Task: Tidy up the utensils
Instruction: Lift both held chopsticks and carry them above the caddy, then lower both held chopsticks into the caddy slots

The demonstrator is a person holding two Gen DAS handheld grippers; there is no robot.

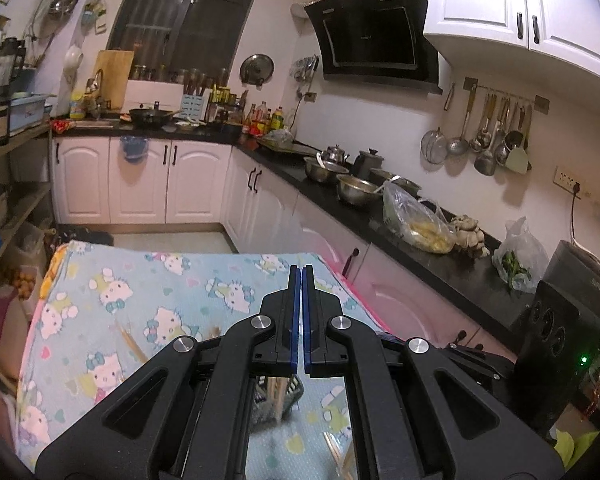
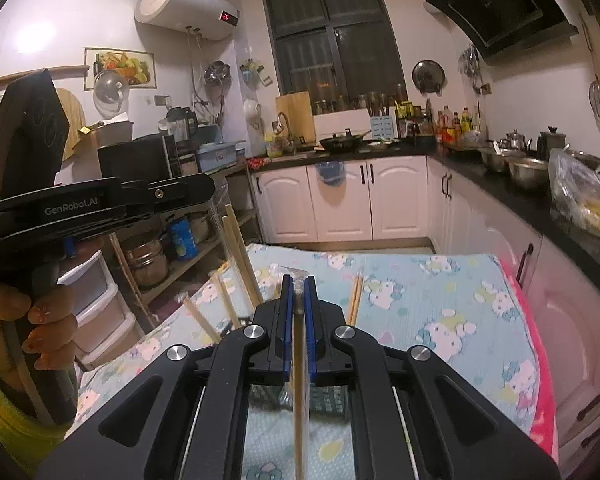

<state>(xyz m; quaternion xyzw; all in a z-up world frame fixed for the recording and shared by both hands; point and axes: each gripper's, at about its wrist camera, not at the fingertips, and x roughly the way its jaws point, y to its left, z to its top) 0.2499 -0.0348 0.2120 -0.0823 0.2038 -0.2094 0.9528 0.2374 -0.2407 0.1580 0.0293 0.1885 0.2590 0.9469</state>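
Right gripper jaws clenched on a wrapped chopstick; left gripper jaws pressed together, empty.

Both wrist cameras are looking slightly downward over the cartoon-print cloth toward the shared window wall.

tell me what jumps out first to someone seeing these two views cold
The cartoon-cat cloth over the table fills the foreground, with loose wooden chopsticks lying on it. The right gripper is shut on a single chopstick that runs back toward the camera. The left gripper is shut and empty, and beyond it steel bowls crowd the black counter on the right.
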